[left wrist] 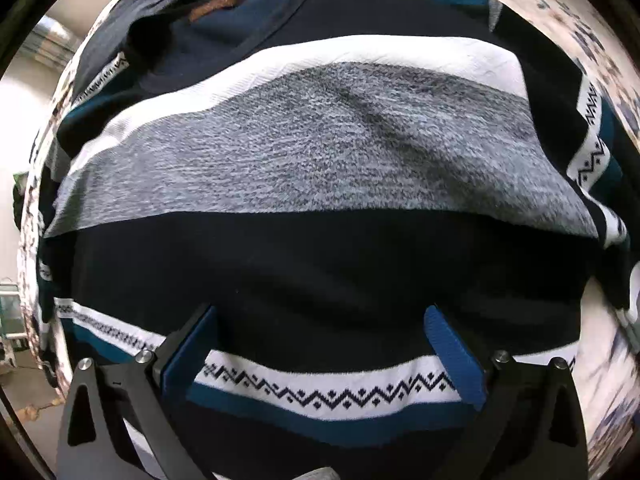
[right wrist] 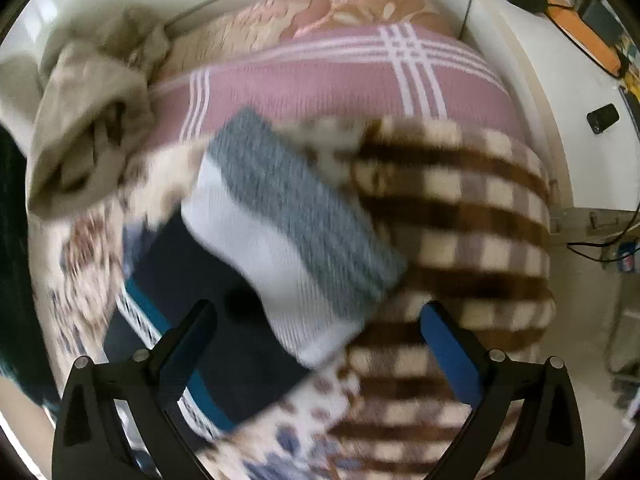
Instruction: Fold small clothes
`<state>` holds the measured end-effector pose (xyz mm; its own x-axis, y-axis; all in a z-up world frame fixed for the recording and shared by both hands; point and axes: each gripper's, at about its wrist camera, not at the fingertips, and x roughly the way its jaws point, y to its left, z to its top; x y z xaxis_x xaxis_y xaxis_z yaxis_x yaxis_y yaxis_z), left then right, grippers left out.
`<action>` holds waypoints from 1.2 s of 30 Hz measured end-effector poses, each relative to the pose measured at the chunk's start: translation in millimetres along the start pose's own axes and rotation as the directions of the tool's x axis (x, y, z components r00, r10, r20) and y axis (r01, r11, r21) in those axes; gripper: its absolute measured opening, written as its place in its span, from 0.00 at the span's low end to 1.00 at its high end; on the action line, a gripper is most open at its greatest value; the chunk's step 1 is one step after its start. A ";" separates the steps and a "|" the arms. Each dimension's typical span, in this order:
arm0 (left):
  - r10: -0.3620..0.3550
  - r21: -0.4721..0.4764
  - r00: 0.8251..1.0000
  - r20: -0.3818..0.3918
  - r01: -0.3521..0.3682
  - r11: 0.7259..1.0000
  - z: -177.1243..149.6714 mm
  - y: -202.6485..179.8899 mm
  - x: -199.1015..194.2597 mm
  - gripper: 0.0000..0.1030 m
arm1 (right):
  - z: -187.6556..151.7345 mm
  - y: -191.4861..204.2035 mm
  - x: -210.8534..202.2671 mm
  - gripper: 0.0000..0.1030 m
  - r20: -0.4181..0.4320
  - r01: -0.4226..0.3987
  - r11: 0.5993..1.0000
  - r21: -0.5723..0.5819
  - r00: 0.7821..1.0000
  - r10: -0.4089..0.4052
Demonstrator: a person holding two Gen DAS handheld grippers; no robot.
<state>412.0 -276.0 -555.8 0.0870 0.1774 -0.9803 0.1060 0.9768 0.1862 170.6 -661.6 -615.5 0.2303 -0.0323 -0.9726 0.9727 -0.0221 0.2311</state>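
A striped knit sweater in navy, white, grey and teal with zigzag bands fills the left wrist view, lying flat on a patterned bed cover. Its dark collar is at the top left. My left gripper is open just above the sweater's navy band, near the lower hem. In the right wrist view, a sleeve or folded part of the same sweater lies diagonally on the bed. My right gripper is open above it, holding nothing. The right view is motion-blurred.
A brown and cream checked blanket lies at the right, a pink striped blanket behind it, and a crumpled beige garment at the back left. A white desk with a phone and cables stands at the far right.
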 end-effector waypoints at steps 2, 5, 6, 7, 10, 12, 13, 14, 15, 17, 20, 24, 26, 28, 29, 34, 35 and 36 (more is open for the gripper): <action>-0.015 -0.014 1.000 -0.004 0.015 1.000 1.0 2.8 -0.2 1.00 | 3.8 -1.7 2.6 0.86 0.030 -0.045 0.998 0.031 0.999 0.044; -0.029 -0.021 1.000 -0.007 0.029 0.999 1.8 4.9 -3.1 1.00 | 7.4 -1.2 0.8 0.49 0.074 -0.078 0.995 0.056 0.995 0.073; -0.032 -0.021 0.999 -0.007 0.032 0.999 1.0 5.9 -2.4 1.00 | 8.4 0.4 -0.9 0.32 0.083 -0.089 0.994 0.059 0.993 0.084; -0.037 -0.022 0.999 -0.010 0.037 0.999 1.6 8.3 -1.6 1.00 | 8.5 3.1 -2.6 0.17 0.098 -0.108 0.993 0.054 0.990 0.102; -0.059 -0.026 0.998 -0.026 0.058 0.998 2.7 15.9 7.5 1.00 | 10.7 23.6 -18.0 0.14 0.132 -0.101 0.995 -0.024 0.986 0.104; -0.076 -0.026 0.996 -0.040 0.075 0.997 4.8 19.5 6.8 1.00 | 7.0 45.9 -27.6 0.13 0.151 -0.092 0.992 -0.091 0.983 0.105; -0.088 -0.025 0.995 -0.045 0.087 0.996 6.1 22.3 5.9 1.00 | 2.8 57.2 -35.1 0.13 0.161 -0.089 0.988 -0.130 0.981 0.109; -0.101 -0.027 0.994 -0.043 0.099 0.995 6.9 26.4 3.9 1.00 | -0.7 64.0 -47.0 0.13 0.171 -0.092 0.980 -0.174 0.978 0.122; -0.113 -0.030 0.993 -0.038 0.112 0.993 12.4 34.0 6.7 1.00 | -5.4 75.5 -56.1 0.13 0.177 -0.093 0.972 -0.216 0.975 0.133; -0.123 -0.046 0.992 -0.021 0.122 0.992 13.5 47.7 1.2 1.00 | -21.5 99.6 -78.5 0.13 0.176 -0.114 0.946 -0.304 0.969 0.173; -0.127 -0.080 0.992 0.008 0.127 0.989 12.8 76.1 -9.7 1.00 | -62.1 147.7 -108.5 0.13 0.147 -0.154 0.882 -0.445 0.959 0.242; -0.093 -0.141 0.994 0.062 0.101 0.985 13.6 138.7 -21.1 1.00 | -142.1 213.3 -138.7 0.13 0.058 -0.216 0.751 -0.624 0.945 0.320; -0.069 -0.172 0.995 0.076 0.082 0.982 11.8 171.7 -23.5 1.00 | -195.9 245.8 -145.5 0.13 -0.010 -0.247 0.668 -0.702 0.941 0.338; -0.043 -0.212 0.995 0.085 0.060 0.976 7.8 211.7 -23.6 1.00 | -251.3 269.5 -146.8 0.13 -0.082 -0.285 0.587 -0.758 0.934 0.347; -0.024 -0.234 0.996 0.085 0.044 0.971 5.4 233.1 -20.9 1.00 | -283.4 282.7 -145.1 0.13 -0.110 -0.292 0.544 -0.786 0.933 0.342; 0.034 -0.340 0.998 0.054 -0.013 0.940 -11.3 333.0 7.6 1.00 | -445.0 326.5 -121.9 0.13 -0.220 -0.330 0.377 -0.865 0.926 0.306; 0.043 -0.355 0.998 0.045 -0.024 0.935 -17.7 346.2 12.4 1.00 | -476.5 330.1 -116.2 0.13 -0.233 -0.332 0.346 -0.878 0.926 0.296; 0.118 -0.396 0.993 0.008 -0.105 0.912 -21.3 362.1 18.2 1.00 | -509.1 334.7 -108.0 0.13 -0.244 -0.327 0.308 -0.893 0.929 0.279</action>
<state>430.9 83.4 -507.6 0.1070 0.2903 -0.9509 -0.3051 0.9199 0.2465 486.0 -156.8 -446.5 0.4927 0.2076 -0.8451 0.2505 0.8962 0.3662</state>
